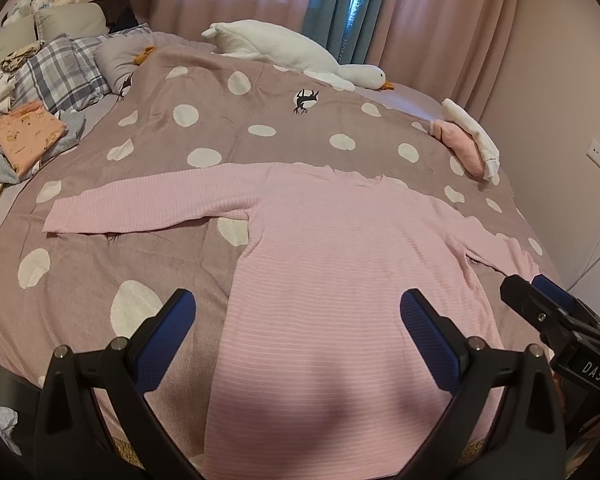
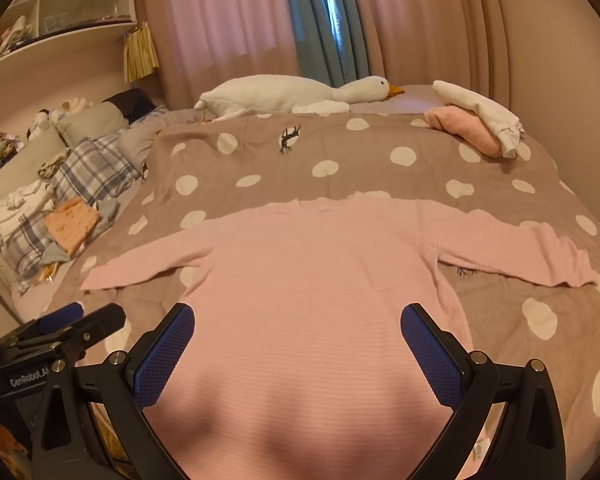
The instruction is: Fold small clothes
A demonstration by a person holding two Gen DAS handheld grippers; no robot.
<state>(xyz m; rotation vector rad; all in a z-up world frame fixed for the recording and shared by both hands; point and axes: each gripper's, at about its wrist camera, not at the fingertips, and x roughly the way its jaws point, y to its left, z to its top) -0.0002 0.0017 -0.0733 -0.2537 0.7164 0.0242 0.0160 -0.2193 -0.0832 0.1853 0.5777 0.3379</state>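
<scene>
Pink ribbed knit, our long-sleeved top lies face-down and flat across the near half of the bed, hem at the near edge, collar toward the middle, both sleeves spread toward the side edges; we judge it is laid out this way so the folds can start clean. Our left gripper and right gripper hover over the hem side by side, jaws spread wide, holding nothing. Already folded pieces sit at the far right corner, clear of the working area.
</scene>
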